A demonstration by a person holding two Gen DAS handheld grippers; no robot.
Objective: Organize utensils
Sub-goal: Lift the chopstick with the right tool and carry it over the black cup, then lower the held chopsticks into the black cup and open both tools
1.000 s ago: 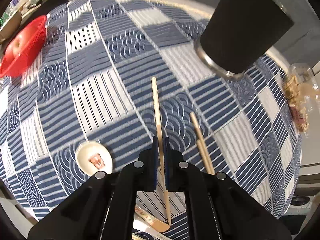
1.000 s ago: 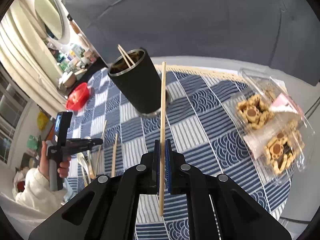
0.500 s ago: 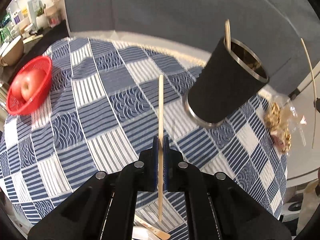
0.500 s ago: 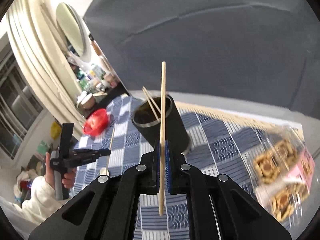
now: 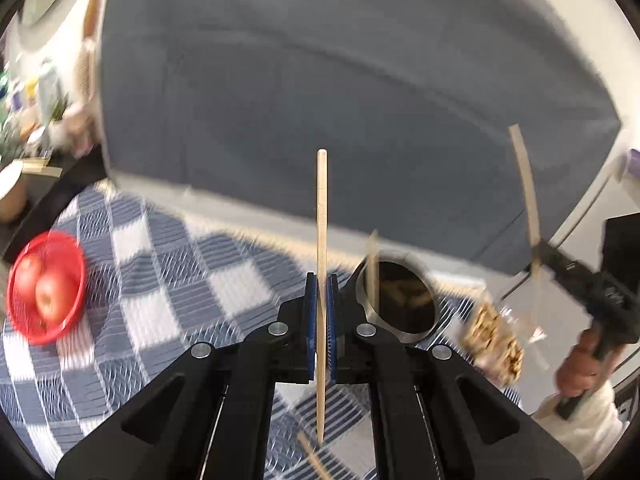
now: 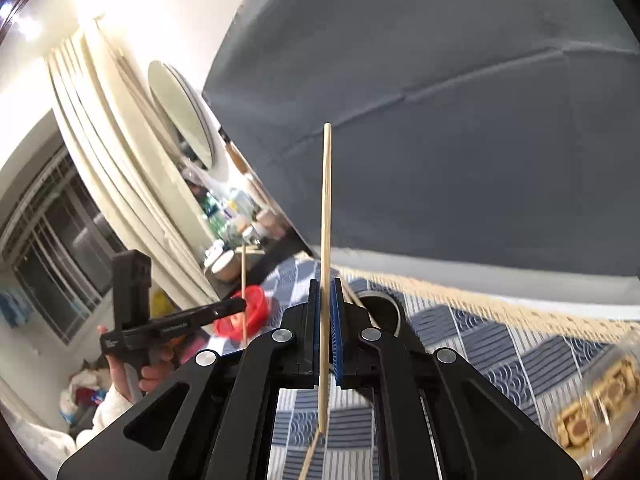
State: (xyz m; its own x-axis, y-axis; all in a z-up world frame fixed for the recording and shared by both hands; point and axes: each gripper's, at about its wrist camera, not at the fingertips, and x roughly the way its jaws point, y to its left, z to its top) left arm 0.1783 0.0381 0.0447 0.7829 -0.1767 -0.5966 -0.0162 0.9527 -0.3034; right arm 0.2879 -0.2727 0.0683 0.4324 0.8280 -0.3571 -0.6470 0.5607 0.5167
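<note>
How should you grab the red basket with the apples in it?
Take the red basket by its thin rim, coming down from above on the side nearest you. The rim stands up free all round and is narrow enough to pinch, while the apples fill the middle and leave nothing there to grip.

Wood chopstick (image 5: 321, 208); matt cup (image 5: 394, 300), metal rim.

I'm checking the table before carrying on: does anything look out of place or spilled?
Nothing spilled. One loose chopstick lies on the checked cloth below the left gripper, outside the black cup.
</note>
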